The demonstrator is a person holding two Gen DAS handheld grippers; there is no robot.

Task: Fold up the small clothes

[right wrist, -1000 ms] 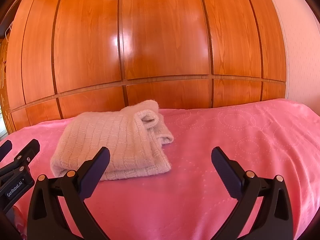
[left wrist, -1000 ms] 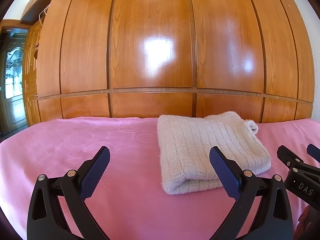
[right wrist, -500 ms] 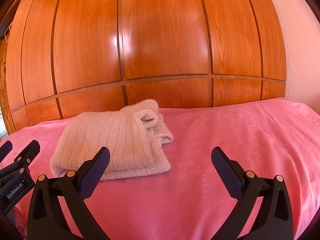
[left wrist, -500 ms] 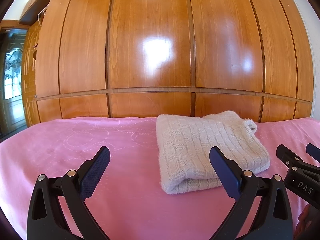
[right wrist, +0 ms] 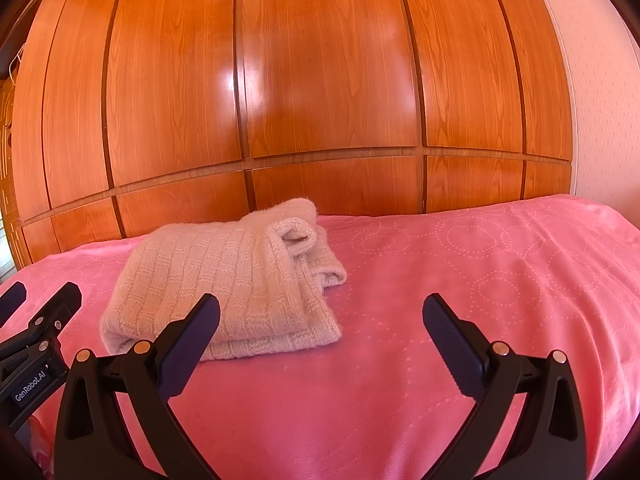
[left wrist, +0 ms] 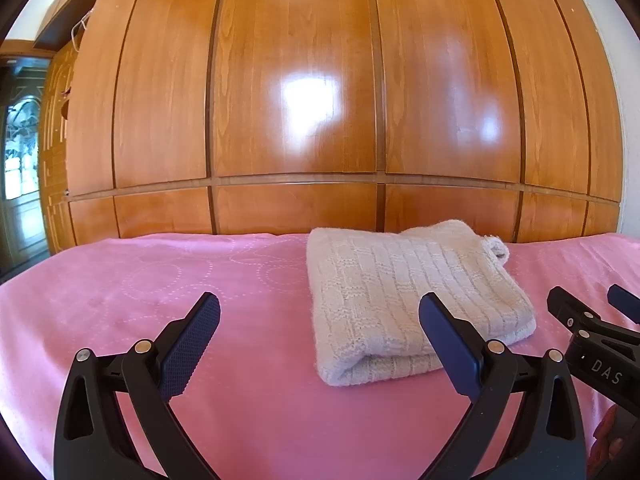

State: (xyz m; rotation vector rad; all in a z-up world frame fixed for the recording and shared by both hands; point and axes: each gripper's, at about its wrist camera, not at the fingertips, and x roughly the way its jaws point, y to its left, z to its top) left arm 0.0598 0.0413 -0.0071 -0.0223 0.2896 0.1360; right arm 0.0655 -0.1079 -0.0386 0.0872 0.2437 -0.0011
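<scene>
While both tools are hovering low over the near edge of the bed, the left gripper (left wrist: 320, 340) is holding its jaws spread wide with nothing between them, and the right gripper (right wrist: 320, 340) is doing the same just beside it. Each one is showing at the edge of the other's view, the right gripper (left wrist: 592, 332) at the right side of the left wrist view and the left gripper (right wrist: 36, 340) at the left side of the right wrist view, both level and pointing toward the far side of the bed. Neither is touching the cloth.

Beyond the fingertips, a cream knitted garment (left wrist: 404, 300) is lying folded into a thick rectangle on the pink bedspread (left wrist: 160, 280), between the two tools and nearer the far edge. Seen from the right wrist, the knitted garment (right wrist: 228, 284) is showing its stacked layers, with a rolled end curling open at its far right corner. Dotted ring patterns are running across the bedspread.

Behind the bed, a glossy wooden wardrobe (left wrist: 296, 112) is filling the wall, catching bright reflections.
</scene>
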